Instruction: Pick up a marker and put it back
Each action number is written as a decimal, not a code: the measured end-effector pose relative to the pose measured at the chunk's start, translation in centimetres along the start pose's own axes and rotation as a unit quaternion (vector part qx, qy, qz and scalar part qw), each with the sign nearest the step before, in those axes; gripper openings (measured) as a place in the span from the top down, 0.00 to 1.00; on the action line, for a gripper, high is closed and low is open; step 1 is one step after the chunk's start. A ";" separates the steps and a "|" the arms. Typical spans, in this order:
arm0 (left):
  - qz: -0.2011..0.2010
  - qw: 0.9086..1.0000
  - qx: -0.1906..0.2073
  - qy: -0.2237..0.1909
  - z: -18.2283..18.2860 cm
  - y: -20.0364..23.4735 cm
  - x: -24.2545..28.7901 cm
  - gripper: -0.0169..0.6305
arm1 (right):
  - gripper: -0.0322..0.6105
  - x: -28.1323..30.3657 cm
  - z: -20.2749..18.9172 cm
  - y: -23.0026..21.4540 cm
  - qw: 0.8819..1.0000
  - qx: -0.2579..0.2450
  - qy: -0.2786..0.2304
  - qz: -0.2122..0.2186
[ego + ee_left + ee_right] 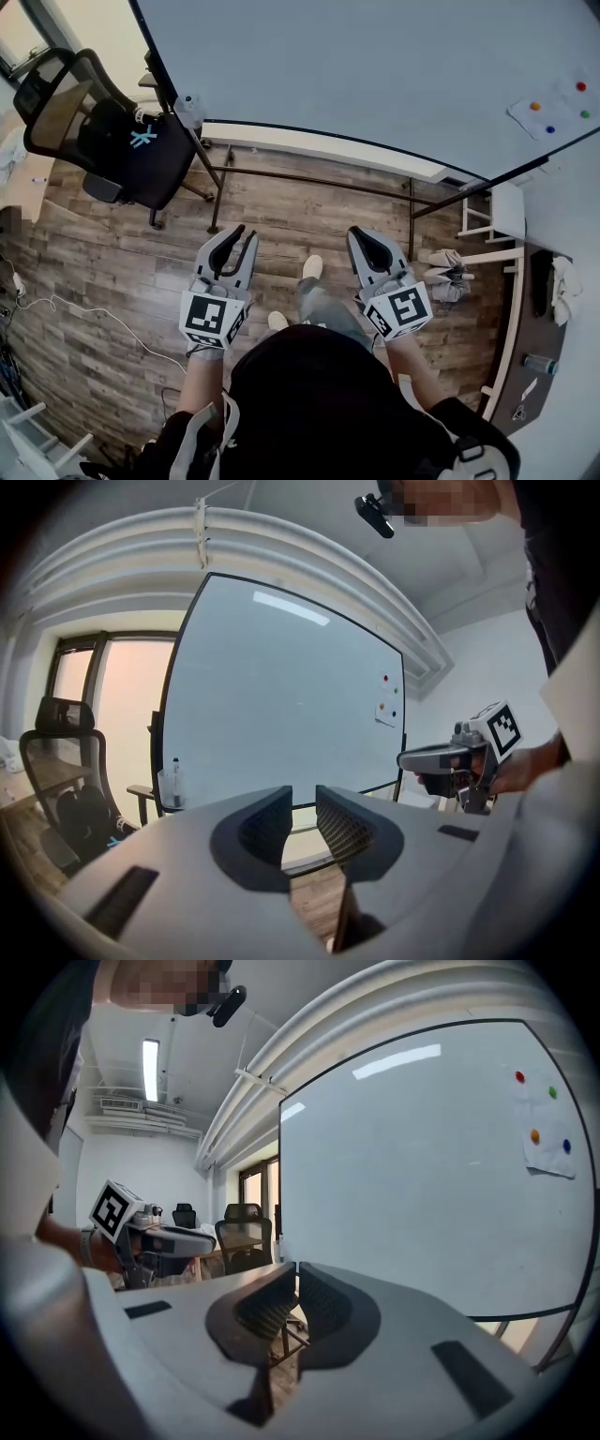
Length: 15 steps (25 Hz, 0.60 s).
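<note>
1. The marker (174,769) stood upright in a clear cup (171,789) at the left edge of the whiteboard (281,696), with its dark cap poking above the rim.
2. In the head view the cup (189,111) sat by the board's lower left corner, just beside the stand's leg and above the wooden floor (112,281).
3. The left gripper (302,794) had its jaws parted by a narrow gap. Nothing was between them, and only the board's lower edge and the floor showed through the gap. It was well apart from the cup and touched nothing.
4. The right gripper (295,1267) had its jaws closed, pads meeting at the tips, and gripped nothing.
5. Both grippers, left (244,234) and right (361,234), were held side by side over the floor, pointing toward the whiteboard (375,75).
6. A paper sheet (558,108) with coloured magnets hung at the board's right side. A black mesh chair (103,131) stood to the left of the cup.
</note>
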<state>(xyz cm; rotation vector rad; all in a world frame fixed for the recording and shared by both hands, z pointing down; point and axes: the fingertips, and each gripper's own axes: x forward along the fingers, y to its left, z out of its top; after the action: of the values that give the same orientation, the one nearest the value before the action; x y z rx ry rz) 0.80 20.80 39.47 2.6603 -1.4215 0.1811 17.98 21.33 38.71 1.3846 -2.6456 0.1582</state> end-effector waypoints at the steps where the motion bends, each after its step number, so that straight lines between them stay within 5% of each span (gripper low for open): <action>1: 0.002 1.000 0.000 0.003 -0.2 0.5 0.7 0.86 | 0.91 0.8 0.0 -0.5 1.000 0.002 -0.001 0.001; 15: 0.076 0.996 -0.017 0.034 0.7 6.8 14.2 0.86 | 0.91 11.8 1.0 -11.9 0.998 0.008 0.013 0.066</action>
<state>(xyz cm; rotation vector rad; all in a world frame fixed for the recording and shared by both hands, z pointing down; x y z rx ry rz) 2.99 5.32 41.43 2.4936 -1.5908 0.2557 21.00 4.87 40.17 1.2026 -2.7213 0.2105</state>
